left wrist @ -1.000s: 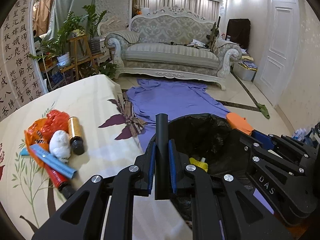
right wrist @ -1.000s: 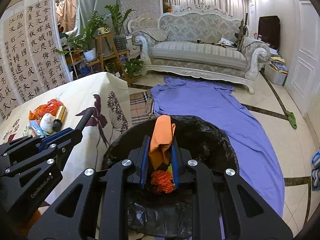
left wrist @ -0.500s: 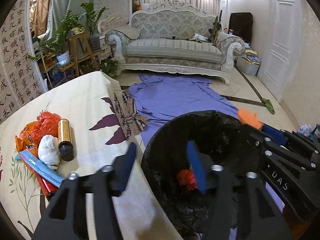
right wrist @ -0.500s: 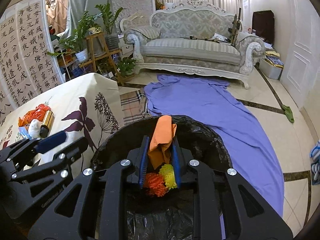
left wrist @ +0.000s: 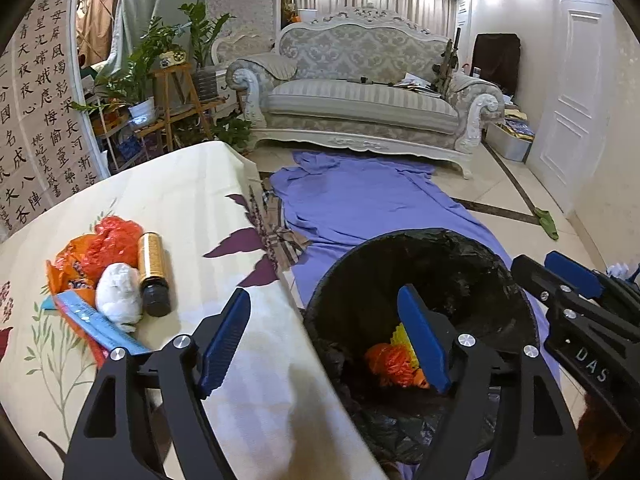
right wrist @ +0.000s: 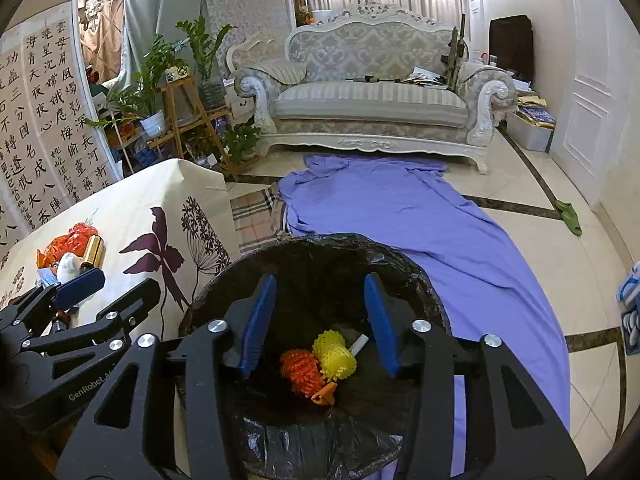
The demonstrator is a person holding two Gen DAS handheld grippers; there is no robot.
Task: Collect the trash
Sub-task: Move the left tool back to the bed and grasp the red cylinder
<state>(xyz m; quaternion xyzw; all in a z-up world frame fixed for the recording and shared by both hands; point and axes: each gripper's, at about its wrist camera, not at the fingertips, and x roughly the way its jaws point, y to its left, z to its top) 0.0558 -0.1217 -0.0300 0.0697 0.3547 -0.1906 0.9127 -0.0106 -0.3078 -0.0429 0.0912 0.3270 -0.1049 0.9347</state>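
Left gripper (left wrist: pixel 324 336) and right gripper (right wrist: pixel 316 320) both released, jaws just been opening, nothing between them, both over the black-lined trash bin (right wrist: pixel 424 280) beside the worktop (left wrist: pixel 192 200). In the bin: orange mesh wad (right wrist: pixel 300 372), yellow mesh wad (right wrist: pixel 334 356). On the worktop: orange bag (left wrist: pixel 108 244), white wad (left wrist: pixel 118 292), gold bottle (left wrist: pixel 152 272), blue ruler (left wrist: pixel 96 324), touching in one pile.

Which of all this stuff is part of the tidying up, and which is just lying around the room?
Part of the job: bin; table pile: orange wrapper, white wad, gold bottle, blue ruler.

Just lying about: sofa, purple sheet, plants, green slipper.
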